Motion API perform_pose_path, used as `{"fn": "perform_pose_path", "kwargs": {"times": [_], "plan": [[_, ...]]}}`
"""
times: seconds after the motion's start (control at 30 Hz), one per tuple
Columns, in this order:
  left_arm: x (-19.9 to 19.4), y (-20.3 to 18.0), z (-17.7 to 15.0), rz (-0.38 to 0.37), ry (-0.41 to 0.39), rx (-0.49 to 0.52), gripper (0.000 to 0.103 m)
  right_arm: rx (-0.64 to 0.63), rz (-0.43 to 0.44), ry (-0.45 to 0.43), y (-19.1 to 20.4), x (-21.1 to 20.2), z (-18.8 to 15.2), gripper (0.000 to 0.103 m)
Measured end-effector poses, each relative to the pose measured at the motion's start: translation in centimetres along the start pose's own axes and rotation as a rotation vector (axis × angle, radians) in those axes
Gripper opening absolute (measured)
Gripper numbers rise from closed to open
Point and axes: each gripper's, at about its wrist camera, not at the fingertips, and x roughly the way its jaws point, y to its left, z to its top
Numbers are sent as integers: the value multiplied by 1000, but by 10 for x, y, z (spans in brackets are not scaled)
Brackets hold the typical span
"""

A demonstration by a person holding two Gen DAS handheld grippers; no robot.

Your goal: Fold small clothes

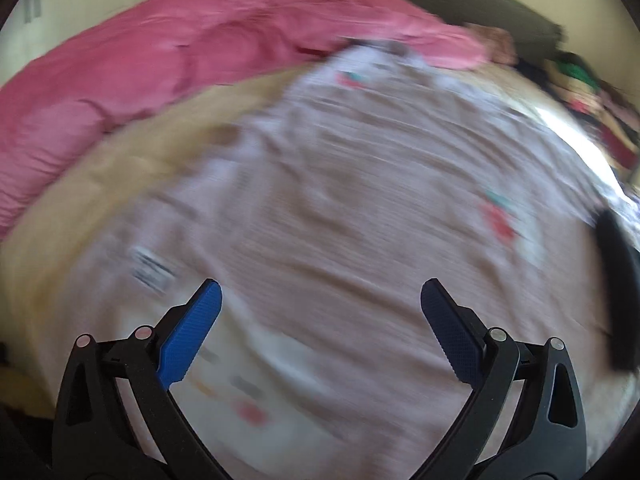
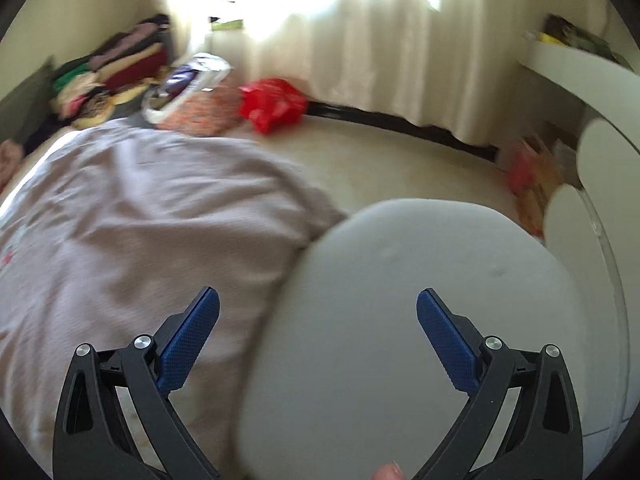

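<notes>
So both grippers w/ jaws spread wide, nothing held. Left gripper [image 1: 320, 300] hovers over pale pink striped garment w/ small red-green prints [image 1: 340, 200], spread flat on beige bed sheet [image 1: 80, 184]; crumpled pink duvet [image 1: 160, 52] at far left. Right gripper [image 2: 318, 308] sits above grey oval cushion [image 2: 420, 280], just right of garment. Both views blurry.

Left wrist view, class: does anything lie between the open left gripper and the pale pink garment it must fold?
Nothing visible does. The left gripper hangs open directly over the pale pink garment, with only bare cloth between its fingers.
</notes>
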Motion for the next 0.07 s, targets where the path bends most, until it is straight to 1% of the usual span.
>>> {"fn": "perform_pose_path", "kwargs": {"times": [0.03, 0.07], "plan": [[12, 24, 16, 67, 0, -22, 94, 54, -65, 29, -27, 23, 10, 98], [24, 46, 30, 115, 9, -36, 94, 81, -154, 47, -47, 41, 17, 98]]}}
